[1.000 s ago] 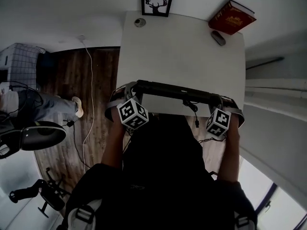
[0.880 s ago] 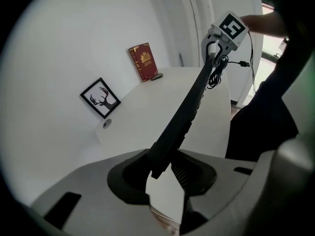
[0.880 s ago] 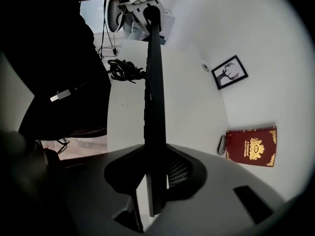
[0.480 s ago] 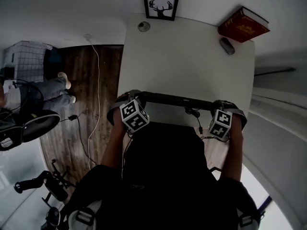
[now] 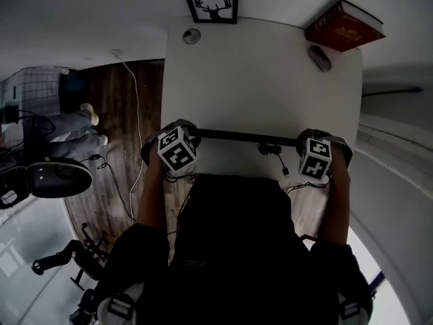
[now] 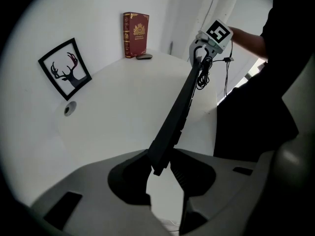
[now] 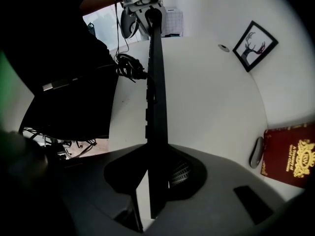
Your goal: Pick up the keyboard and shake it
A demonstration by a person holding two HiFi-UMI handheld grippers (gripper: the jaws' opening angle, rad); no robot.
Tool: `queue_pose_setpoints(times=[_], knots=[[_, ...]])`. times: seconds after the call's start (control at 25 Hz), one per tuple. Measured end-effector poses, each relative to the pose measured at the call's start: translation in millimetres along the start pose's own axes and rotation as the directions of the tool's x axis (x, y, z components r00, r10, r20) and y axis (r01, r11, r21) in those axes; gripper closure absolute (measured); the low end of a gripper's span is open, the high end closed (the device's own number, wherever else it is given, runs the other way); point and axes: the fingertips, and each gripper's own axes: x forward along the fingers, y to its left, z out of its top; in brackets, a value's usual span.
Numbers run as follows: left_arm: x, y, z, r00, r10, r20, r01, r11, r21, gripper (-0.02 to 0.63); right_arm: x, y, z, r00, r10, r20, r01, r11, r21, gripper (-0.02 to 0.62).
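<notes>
you hold the keyboard (image 5: pixel 245 137) on edge above the table (image 5: pixel 257 73), its long axis running straight between your hands; the left gripper (image 6: pixel 165 167) pinches one end, the right gripper (image 7: pixel 155 173) the other.

Left gripper (image 6: pixel 161 168) clamped, right gripper (image 7: pixel 155 178) clamped, forearms (image 5: pixel 152 195) parallel

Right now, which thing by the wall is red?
The book at the far right corner. The mouse beside it is grey, and the deer picture is black and white.
</notes>
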Motion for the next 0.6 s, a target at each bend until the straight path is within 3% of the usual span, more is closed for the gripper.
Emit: queue_pose_setpoints(times=[0.32, 0.44, 0.56, 0.6], knots=[[4.0, 17.8, 10.3, 0.997, -0.006, 0.080, 0.000, 0.998, 0.070, 0.463, -0.1, -15.1, 0.4, 0.999, 0.026, 0.040, -0.025, 0.999, -0.028, 0.482], [-0.2, 25.5, 13.0, 0.994, 0.068, 0.081, -0.078, 0.989, 0.127, 0.400, -0.4, -16.6, -0.1, 0.997, 0.058, 0.050, -0.056, 0.997, -0.045, 0.480], [-11.4, 28.8, 20.9, 0.979, 0.203, 0.035, -0.205, 0.939, 0.277, 0.243, -0.9, -17.6, 1.2, 0.994, 0.088, 0.065, -0.085, 0.995, -0.055, 0.480], [-14.7, 27.2, 28.6, 0.968, 0.251, 0.031, -0.246, 0.907, 0.342, 0.242, -1.0, -18.3, 1.4, 0.993, 0.096, 0.068, -0.093, 0.994, -0.057, 0.480]])
